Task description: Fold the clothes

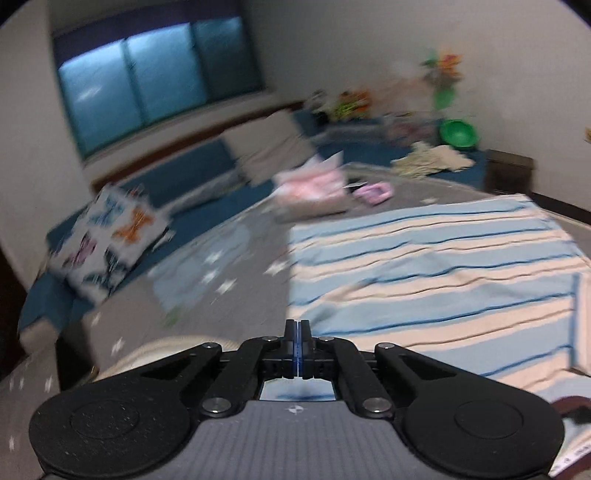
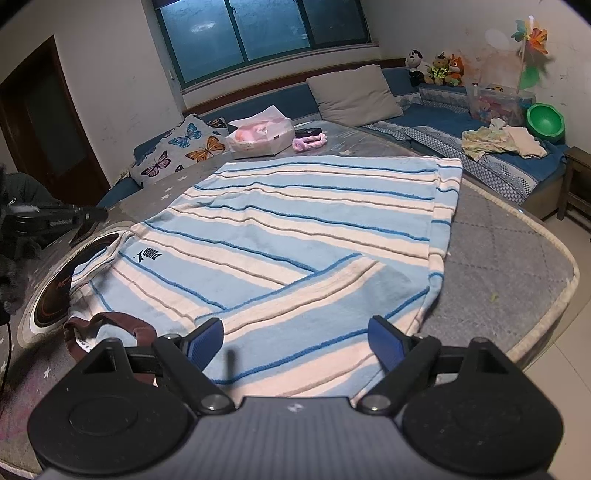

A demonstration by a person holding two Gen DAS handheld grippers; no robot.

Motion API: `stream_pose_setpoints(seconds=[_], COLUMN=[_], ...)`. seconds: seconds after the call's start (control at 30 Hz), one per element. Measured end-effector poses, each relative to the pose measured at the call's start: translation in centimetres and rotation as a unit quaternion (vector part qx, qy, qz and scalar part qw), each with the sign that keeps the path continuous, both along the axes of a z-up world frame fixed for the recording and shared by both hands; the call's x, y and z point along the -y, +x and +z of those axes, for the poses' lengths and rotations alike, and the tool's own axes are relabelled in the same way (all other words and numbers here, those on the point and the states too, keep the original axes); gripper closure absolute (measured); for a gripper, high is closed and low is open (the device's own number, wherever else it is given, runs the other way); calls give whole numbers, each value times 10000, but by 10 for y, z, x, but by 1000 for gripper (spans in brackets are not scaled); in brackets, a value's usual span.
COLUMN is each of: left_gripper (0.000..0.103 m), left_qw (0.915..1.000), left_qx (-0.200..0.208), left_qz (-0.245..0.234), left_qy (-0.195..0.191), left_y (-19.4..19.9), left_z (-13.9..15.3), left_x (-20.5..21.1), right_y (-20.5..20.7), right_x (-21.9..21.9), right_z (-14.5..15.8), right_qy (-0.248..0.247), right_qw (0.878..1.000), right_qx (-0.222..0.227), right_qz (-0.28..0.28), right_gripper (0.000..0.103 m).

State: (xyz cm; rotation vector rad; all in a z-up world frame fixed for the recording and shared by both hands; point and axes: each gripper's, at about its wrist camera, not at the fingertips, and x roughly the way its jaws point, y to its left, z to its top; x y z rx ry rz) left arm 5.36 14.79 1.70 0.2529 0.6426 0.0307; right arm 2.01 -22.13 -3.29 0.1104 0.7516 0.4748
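A dark window sits in the pale scuffed wall above a blue corner bench with a grey cushion, a brown door left, pale tiled floor right

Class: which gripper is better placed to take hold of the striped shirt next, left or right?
Right. The right gripper hangs open directly over the shirt, while the left gripper is shut, at its edge.

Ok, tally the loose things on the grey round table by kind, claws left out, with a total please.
Light-blue and cream striped knit shirt: 1
Pink and white soft tissue pack: 1
Pink fabric hair band: 1
Small dark flat object behind the band: 1, too dim to identify
Total: 4, all lying on the grey round table.
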Motion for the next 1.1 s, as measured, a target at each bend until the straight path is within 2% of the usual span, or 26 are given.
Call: stream_pose_setpoints(seconds=[0.03, 0.2, 0.23, 0.27, 0.33, 0.37, 0.5, 0.6, 0.7, 0.77, 0.8, 0.83, 0.97, 1.1], left_gripper=[98, 94, 87, 84, 61, 57, 57, 56, 60, 76, 90, 98, 101, 101], left_qw=[10000, 9995, 9993, 9991, 9986, 9981, 9971, 9973, 9976, 9977, 9974, 9973, 9984, 9995], left_qx=[-34, -205, -239, -273, -354, -410, -588, -577, -582, -601, -626, -628, -402, -223], left_qz=[6, 35, 41, 47, 148, 227, 393, 427, 372, 300, 259, 298, 321, 102], left_qy=[41, 243, 284, 325, 370, 388, 287, 152, 21, -126, -241, -222, -244, -177], left_y=[1, 6, 7, 8, 9, 9, 10, 10, 10, 10, 10, 10, 7, 3], left_z=[-3, -16, -18, -21, -29, -33, -45, -46, -45, -45, -44, -44, -34, -21], left_x=[-1, -6, -7, -8, -21, -28, -47, -53, -56, -58, -59, -58, -48, -36], right_y=[0, 0, 0, 0, 0, 0, 0, 0, -1, -1, -1, -1, -2, -2], right_x=[0, 2, 3, 2, 2, 2, -1, -1, -3, -3, -3, -4, -3, -3], right_z=[0, 0, 0, 0, 0, 0, -1, -1, -1, -1, -1, -1, -1, -1], right_qy=[4, 53, 53, 60, 76, 72, 38, 43, 19, 17, 17, 12, 18, 30], right_qw=[10000, 10000, 10000, 10000, 10000, 10000, 10000, 10000, 10000, 10000, 10000, 10000, 10000, 10000], right_qx=[-6, -16, -11, -12, -13, -10, 7, 10, 16, 22, 24, 26, 22, 28], right_qz=[-2, -3, 1, 4, 10, 17, 29, 27, 20, 15, 13, 12, 5, 6], right_gripper=[16, 15, 15, 15, 13, 13, 11, 10, 9, 9, 9, 9, 9, 9])
